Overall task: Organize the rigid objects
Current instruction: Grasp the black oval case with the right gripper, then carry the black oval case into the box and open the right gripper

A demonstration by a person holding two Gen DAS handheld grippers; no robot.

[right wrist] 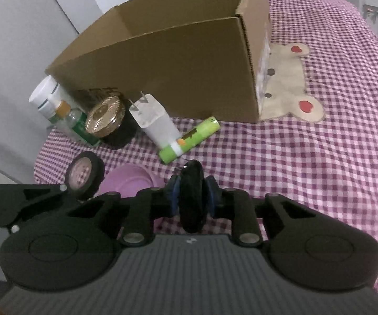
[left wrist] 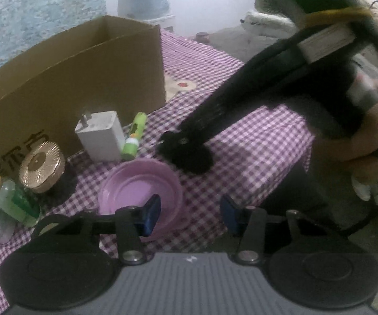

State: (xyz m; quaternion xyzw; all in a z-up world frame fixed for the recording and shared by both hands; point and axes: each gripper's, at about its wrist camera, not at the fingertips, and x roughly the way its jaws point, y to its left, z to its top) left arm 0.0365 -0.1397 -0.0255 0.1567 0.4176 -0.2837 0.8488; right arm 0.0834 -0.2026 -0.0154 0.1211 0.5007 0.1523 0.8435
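On a checked bedspread (right wrist: 320,157) stands an open cardboard box (right wrist: 162,60). Right gripper (right wrist: 192,197) jaws pinch a black disc (right wrist: 192,202); lift it clear over the box wall. Left gripper (left wrist: 190,214) jaws hang spread above a pink bowl (left wrist: 136,183).

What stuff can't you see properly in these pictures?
- Inside of the cardboard box: both views, its own front wall hides the bottom.
- Black thing squeezed in the right tool: right wrist view, dark and half covered by the pads; what it is I cannot tell.
- Bottles: left wrist view, cut off by the edge, labels blurred.
- Pink bowl: right wrist view, mostly behind the tool.
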